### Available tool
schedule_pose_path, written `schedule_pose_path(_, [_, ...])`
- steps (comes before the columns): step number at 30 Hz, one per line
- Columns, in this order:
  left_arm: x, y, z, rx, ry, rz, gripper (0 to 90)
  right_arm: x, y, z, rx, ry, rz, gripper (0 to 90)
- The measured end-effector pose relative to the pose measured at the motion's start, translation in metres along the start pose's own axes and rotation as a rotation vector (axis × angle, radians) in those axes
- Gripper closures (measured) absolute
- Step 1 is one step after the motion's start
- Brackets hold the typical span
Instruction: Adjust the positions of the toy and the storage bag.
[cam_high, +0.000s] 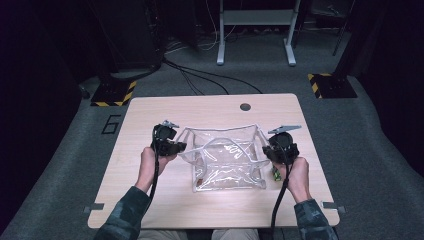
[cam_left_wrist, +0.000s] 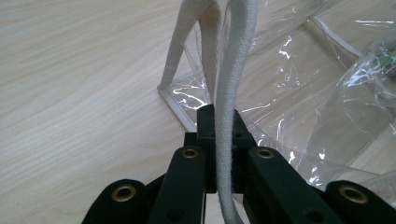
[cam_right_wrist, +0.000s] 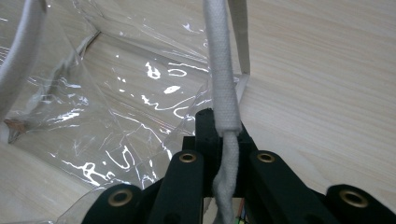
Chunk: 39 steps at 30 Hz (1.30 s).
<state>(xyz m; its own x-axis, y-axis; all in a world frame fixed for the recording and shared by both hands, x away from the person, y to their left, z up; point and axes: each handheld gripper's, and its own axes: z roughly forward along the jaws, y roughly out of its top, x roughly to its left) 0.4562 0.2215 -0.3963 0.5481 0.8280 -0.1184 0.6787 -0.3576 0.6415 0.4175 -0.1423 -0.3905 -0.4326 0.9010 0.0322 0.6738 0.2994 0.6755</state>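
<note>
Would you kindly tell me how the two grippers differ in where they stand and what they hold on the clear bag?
The left gripper stands at the clear bag's left edge, the right gripper at its right edge. The left gripper is shut on the left strap, the right gripper on the right strap. A small green thing lies under the right gripper; none lies by the left gripper. Both are black and clamp a white woven strap above the wooden table.
</note>
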Motion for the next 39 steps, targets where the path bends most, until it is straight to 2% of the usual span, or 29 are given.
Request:
schedule_pose_path(10, [0.009,0.014,-0.006,-0.017,0.019,0.006,88.8,0.0,0.012,-0.005,-0.015,-0.02,-0.015,87.8])
schedule_pose_path(14, [0.012,0.02,-0.007,-0.025,0.027,0.014,88.8,0.001,0.016,-0.006,-0.012,-0.029,-0.04,87.9])
schedule_pose_path(28, [0.021,0.038,-0.013,-0.047,0.043,0.018,88.9,0.004,0.035,-0.009,-0.021,-0.055,-0.071,88.1])
schedule_pose_path(39, [0.026,0.05,-0.011,-0.051,0.053,0.016,88.9,0.003,0.048,-0.005,-0.024,-0.071,-0.085,88.1])
